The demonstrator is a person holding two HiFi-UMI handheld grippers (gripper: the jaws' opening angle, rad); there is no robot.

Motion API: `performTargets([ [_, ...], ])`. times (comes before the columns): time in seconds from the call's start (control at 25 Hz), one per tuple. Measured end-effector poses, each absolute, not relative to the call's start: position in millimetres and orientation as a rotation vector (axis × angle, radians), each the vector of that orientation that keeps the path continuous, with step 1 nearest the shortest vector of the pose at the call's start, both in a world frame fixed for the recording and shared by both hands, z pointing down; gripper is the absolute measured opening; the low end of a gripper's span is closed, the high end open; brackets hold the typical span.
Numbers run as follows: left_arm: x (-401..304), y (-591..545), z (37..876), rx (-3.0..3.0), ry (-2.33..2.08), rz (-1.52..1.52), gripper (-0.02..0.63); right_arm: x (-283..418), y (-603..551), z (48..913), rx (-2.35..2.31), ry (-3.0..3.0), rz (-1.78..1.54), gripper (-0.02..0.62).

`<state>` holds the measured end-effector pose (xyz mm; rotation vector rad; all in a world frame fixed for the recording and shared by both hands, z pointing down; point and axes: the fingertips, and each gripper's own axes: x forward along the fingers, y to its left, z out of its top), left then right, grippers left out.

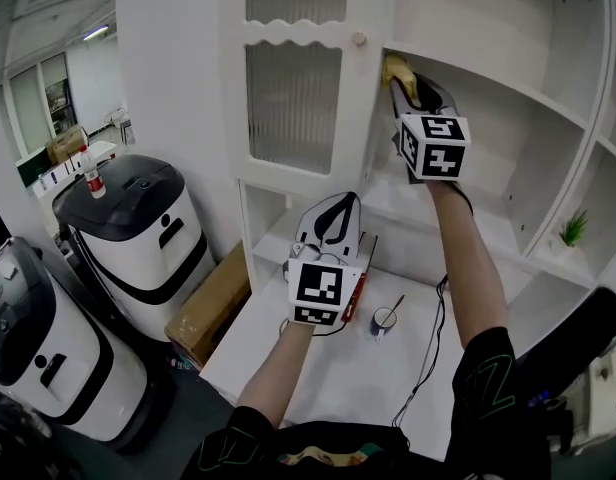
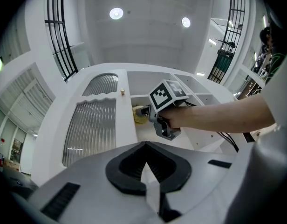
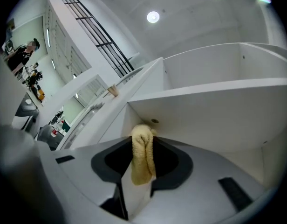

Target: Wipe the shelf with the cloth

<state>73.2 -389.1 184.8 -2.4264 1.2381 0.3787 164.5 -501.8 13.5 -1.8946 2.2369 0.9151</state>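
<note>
Where the floor shows at far left: two white machines (image 1: 138, 233) with black tops stand side by side, and a red-capped bottle (image 1: 93, 180) stands upright on the farther one.
Cardboard box (image 1: 210, 308): it lies on the floor between the nearer machine and the white counter (image 1: 318, 378), tilted against the counter's side.
Cabinet door (image 1: 293, 103): white with ribbed glass panes, and a small round knob (image 1: 359, 39) at its upper right corner.
Left gripper (image 1: 340, 203): it is held over the counter below the door, pointing up and away. In its own view the jaws are pressed together with nothing between them (image 2: 146, 144).
Cup (image 1: 384, 320): it sits on the counter just right of the left gripper, with a thin stick leaning out of it.
Cable (image 1: 428, 348): dark, it trails down across the counter under the right forearm.
Right gripper (image 1: 403, 86): it is raised into the open cabinet, with its jaws clamped on the cloth (image 3: 142, 141).
Cloth (image 1: 396, 70): yellow and bunched, with one fold standing out past the jaw tips (image 3: 143, 160).
Shelf (image 1: 488, 88): the cloth's end touches the left end of this upper board, in the corner by the side wall (image 3: 218, 94). Whether it meets the edge or the face cannot be told.
Plant (image 1: 573, 230): small and green, it stands in a lower compartment at far right.
</note>
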Motion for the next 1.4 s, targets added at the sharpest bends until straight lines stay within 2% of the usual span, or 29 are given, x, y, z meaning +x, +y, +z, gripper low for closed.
performTargets([
  [1.4,90.4,-371.6,207.8,-2.501,1.238,0.344,-0.008,113.8,-400.0,21.4,-1.386,2.450,1.085,0.119],
])
